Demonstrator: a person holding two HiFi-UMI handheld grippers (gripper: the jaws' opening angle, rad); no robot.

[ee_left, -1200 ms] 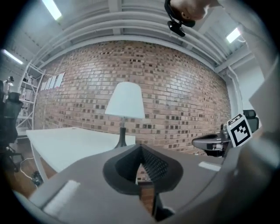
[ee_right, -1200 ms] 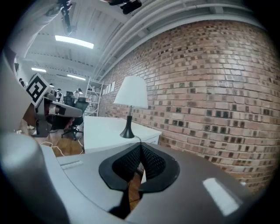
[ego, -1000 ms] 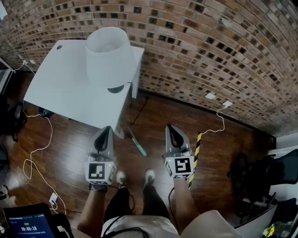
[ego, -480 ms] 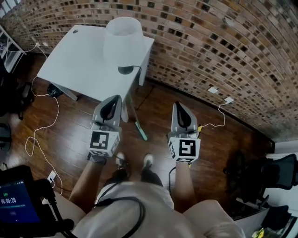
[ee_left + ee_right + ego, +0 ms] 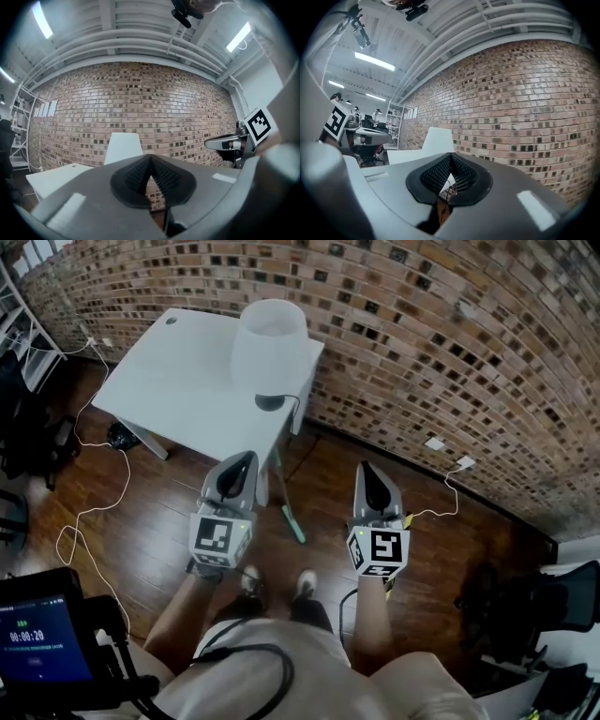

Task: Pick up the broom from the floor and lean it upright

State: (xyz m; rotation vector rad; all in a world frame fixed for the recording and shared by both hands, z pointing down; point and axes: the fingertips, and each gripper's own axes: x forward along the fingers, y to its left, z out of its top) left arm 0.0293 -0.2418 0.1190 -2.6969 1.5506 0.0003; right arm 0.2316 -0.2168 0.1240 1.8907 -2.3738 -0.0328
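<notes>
Both forearms stick straight out side by side toward the brick wall (image 5: 450,352), next to the white table (image 5: 178,399). The left gripper (image 5: 240,468) and right gripper (image 5: 373,476) point level, jaws pinched together, nothing in them. The broom (image 5: 293,524) lies on the wood floor (image 5: 169,512) between them, by the table leg.

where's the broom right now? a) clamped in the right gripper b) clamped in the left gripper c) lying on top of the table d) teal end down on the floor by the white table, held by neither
d: the broom has its teal end on the wood floor beside the white table, between the left gripper and right gripper, both with jaws together and empty.
</notes>
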